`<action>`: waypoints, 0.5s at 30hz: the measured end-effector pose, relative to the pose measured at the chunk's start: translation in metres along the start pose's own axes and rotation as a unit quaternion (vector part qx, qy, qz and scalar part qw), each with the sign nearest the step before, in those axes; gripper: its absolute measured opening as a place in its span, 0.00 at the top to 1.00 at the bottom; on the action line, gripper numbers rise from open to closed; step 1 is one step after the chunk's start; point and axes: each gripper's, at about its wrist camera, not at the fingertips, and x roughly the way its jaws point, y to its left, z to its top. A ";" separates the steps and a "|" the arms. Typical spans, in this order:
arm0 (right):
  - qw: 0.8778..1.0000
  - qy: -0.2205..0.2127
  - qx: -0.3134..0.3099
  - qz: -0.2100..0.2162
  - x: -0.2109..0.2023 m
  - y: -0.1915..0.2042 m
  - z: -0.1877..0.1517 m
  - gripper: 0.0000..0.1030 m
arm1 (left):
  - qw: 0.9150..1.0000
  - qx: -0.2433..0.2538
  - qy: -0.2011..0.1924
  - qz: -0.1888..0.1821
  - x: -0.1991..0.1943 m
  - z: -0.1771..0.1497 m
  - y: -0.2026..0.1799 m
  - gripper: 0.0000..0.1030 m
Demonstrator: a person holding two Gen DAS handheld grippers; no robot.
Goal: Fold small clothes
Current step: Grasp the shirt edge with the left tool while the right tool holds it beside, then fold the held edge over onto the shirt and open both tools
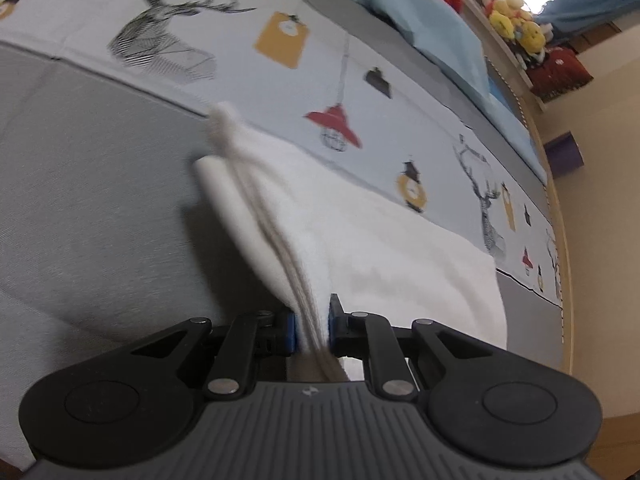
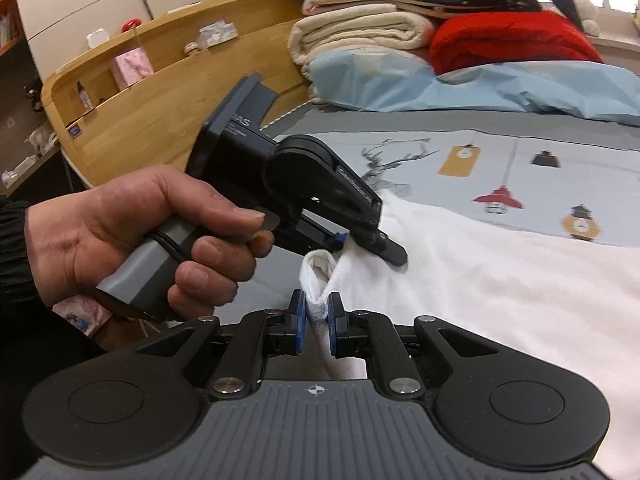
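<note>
On the bed: a white garment (image 2: 500, 280) is lying spread over the printed bedsheet (image 1: 280, 92), with one edge being raised by both tools.
Left tool (image 1: 312, 326): its jaws are pinching a bunched, layered fold of the white cloth; a hand (image 2: 132, 236) is gripping its handle.
Right tool (image 2: 317, 326): its jaws are pressing together on a small rolled loop of the garment's hem, close beside the left tool.
Garment's place: most of it is resting flat on the bed; the held edge is hanging between the two tools.
Risk, slipping: the right tool seems to be holding only a thin bit of hem, so a pull could be freeing it.
Risk, bunching: the left tool looks to be clamping several layers, which may be dragging the fold crooked.
Risk, crowding: the tools are working very near each other and could be bumping.
Containers: the wooden headboard shelf (image 2: 120, 76) is holding a pink box (image 2: 132, 66) and small bottles; stacked blankets (image 2: 360, 36) are sitting at the bed's head.
</note>
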 end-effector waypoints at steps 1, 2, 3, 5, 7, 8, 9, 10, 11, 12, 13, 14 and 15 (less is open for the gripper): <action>1.000 -0.003 0.005 -0.006 -0.005 -0.005 0.001 0.89 | 1.000 0.005 -0.001 0.001 0.003 0.000 -0.008 0.85; 1.000 -0.007 0.009 -0.011 -0.011 -0.011 0.001 0.89 | 1.000 0.011 -0.001 0.002 0.005 -0.001 -0.016 0.85; 1.000 -0.011 0.014 -0.018 -0.018 -0.017 0.002 0.89 | 1.000 0.016 -0.002 0.003 0.007 -0.001 -0.025 0.85; 0.999 -0.021 0.023 -0.029 -0.033 -0.030 0.002 0.89 | 1.000 0.027 -0.003 0.001 0.012 -0.002 -0.046 0.85; 0.998 -0.031 0.030 -0.043 -0.051 -0.044 -0.001 0.90 | 0.999 0.046 -0.004 -0.001 0.018 -0.005 -0.073 0.85; 0.998 -0.034 0.033 -0.049 -0.058 -0.048 -0.003 0.90 | 0.998 0.060 -0.006 -0.001 0.021 -0.008 -0.087 0.85; 0.997 -0.039 0.037 -0.057 -0.067 -0.054 -0.005 0.90 | 0.997 0.075 -0.006 -0.001 0.025 -0.012 -0.103 0.85; 0.996 -0.043 0.042 -0.066 -0.076 -0.059 -0.007 0.90 | 0.996 0.087 -0.005 -0.003 0.030 -0.016 -0.118 0.85; 0.995 -0.048 0.046 -0.075 -0.086 -0.065 -0.009 0.90 | 0.995 0.098 -0.002 -0.005 0.036 -0.020 -0.134 0.85; 0.994 -0.055 0.050 -0.085 -0.096 -0.070 -0.012 0.90 | 0.994 0.109 -0.001 -0.009 0.042 -0.024 -0.150 0.85; 0.992 -0.062 0.055 -0.097 -0.108 -0.076 -0.015 0.90 | 0.993 0.117 0.000 -0.013 0.048 -0.028 -0.164 0.85; 0.990 -0.070 0.060 -0.107 -0.118 -0.080 -0.018 0.90 | 0.992 0.126 0.001 -0.019 0.054 -0.032 -0.179 0.85; 0.987 -0.079 0.068 -0.119 -0.131 -0.086 -0.022 0.90 | 0.990 0.136 0.001 -0.025 0.060 -0.037 -0.195 0.85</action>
